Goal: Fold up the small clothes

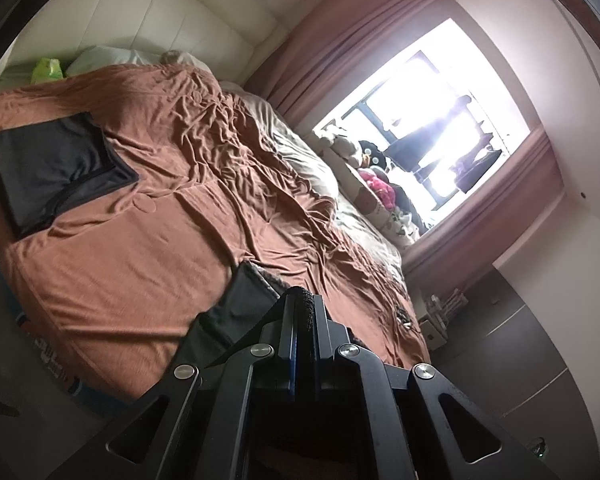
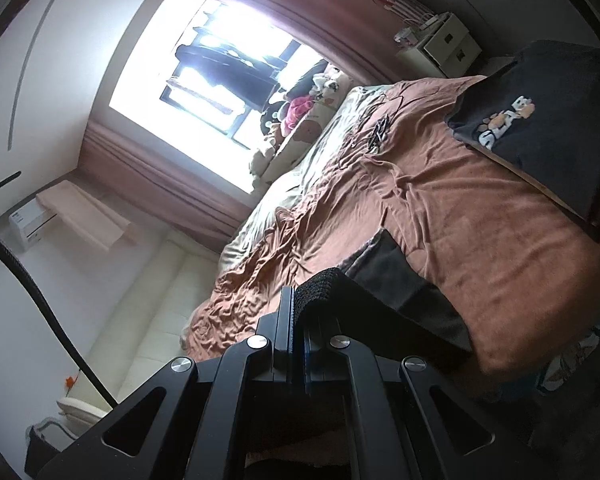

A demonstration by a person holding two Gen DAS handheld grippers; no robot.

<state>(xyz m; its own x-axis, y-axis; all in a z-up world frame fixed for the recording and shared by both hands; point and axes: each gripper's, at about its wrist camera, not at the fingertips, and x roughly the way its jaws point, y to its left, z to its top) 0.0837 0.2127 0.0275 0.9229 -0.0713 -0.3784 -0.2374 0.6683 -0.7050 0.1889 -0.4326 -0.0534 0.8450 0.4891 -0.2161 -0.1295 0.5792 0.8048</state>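
My left gripper (image 1: 302, 300) is shut on the edge of a dark grey garment (image 1: 236, 308), which hangs to the left of its fingers above the brown bedspread (image 1: 148, 264). In the right wrist view the same dark garment (image 2: 404, 280) drapes over the right finger and stretches off to the right, with my right gripper (image 2: 296, 298) shut on it. A folded black garment (image 1: 56, 168) lies flat on the bed's left side. A dark top with a paw-print logo (image 2: 540, 120) lies on the bedspread (image 2: 480, 216) at the upper right.
A white padded headboard (image 1: 172, 16) and pillows (image 1: 100, 60) close off the bed's far end. Plush toys (image 1: 376, 184) line the window sill below a bright window (image 1: 432, 120) with pink curtains (image 1: 340, 40). A small white drawer unit (image 2: 444, 44) stands beyond the bed's foot.
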